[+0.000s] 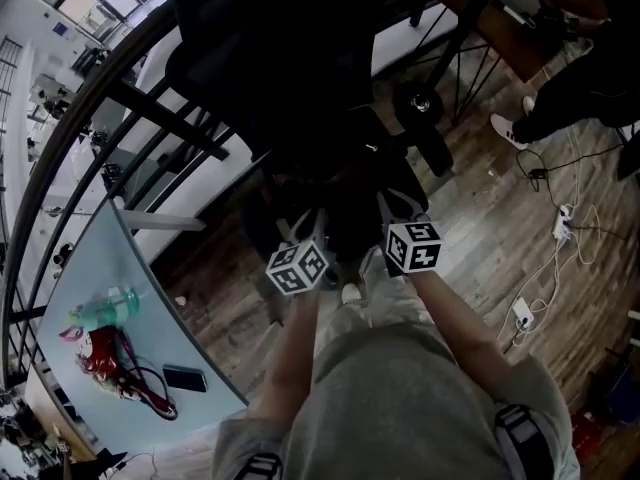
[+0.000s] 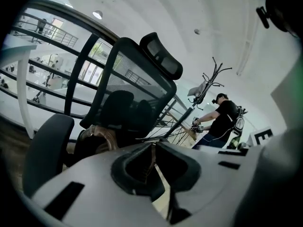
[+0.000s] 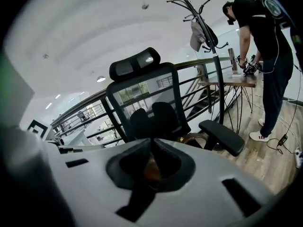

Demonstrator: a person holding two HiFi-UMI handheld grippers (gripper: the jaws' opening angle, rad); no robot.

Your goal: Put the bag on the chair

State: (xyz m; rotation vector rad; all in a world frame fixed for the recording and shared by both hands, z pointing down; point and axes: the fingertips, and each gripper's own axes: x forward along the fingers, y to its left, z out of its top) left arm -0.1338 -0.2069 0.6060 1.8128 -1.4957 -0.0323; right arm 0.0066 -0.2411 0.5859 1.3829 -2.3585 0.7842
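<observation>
Both grippers closed with nothing held — the bag is on the chair seat ahead of them.
The left gripper (image 2: 152,162) and the right gripper (image 3: 150,164) have their jaws pressed together, and I see nothing between them. The bag (image 2: 100,135), dark with a brown leather-like rim, lies ahead of and below both grippers on the seat of the chair (image 3: 142,93), close under its mesh back. I judge it soft and not heavy, so the body would sag if lifted from one side. The brown rim looks stiffer and less slippery — the better place to take hold, one gripper on each side.
</observation>
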